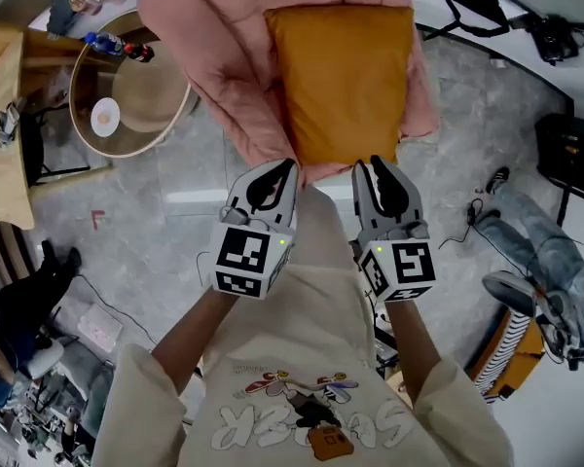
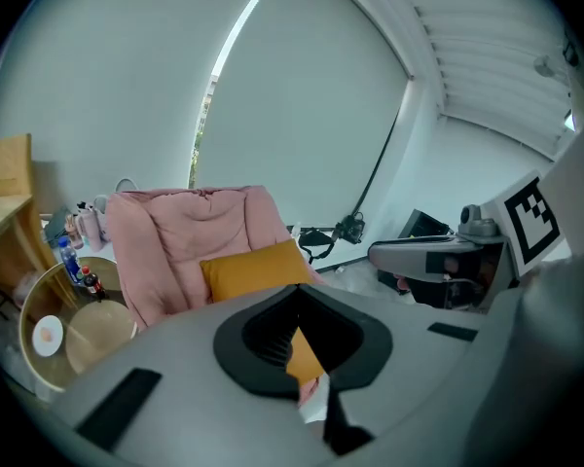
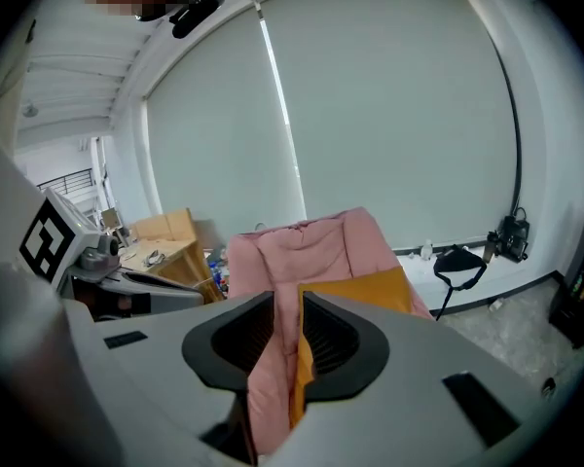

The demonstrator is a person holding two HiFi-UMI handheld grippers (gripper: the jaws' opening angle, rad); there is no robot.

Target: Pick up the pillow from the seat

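Mustard-orange pillow (image 1: 341, 81) lay flat on the seat of the pink padded chair (image 1: 219, 56), untouched. Both grippers were side by side, short of the seat's front edge and pointing at it. Left gripper (image 1: 290, 165): jaws together, nothing in them. Right gripper (image 1: 375, 161): jaws a narrow slit apart, empty, clear of the pillow. Round side table (image 1: 72, 95) stood left of the chair, bottles (image 1: 117, 45) on it.
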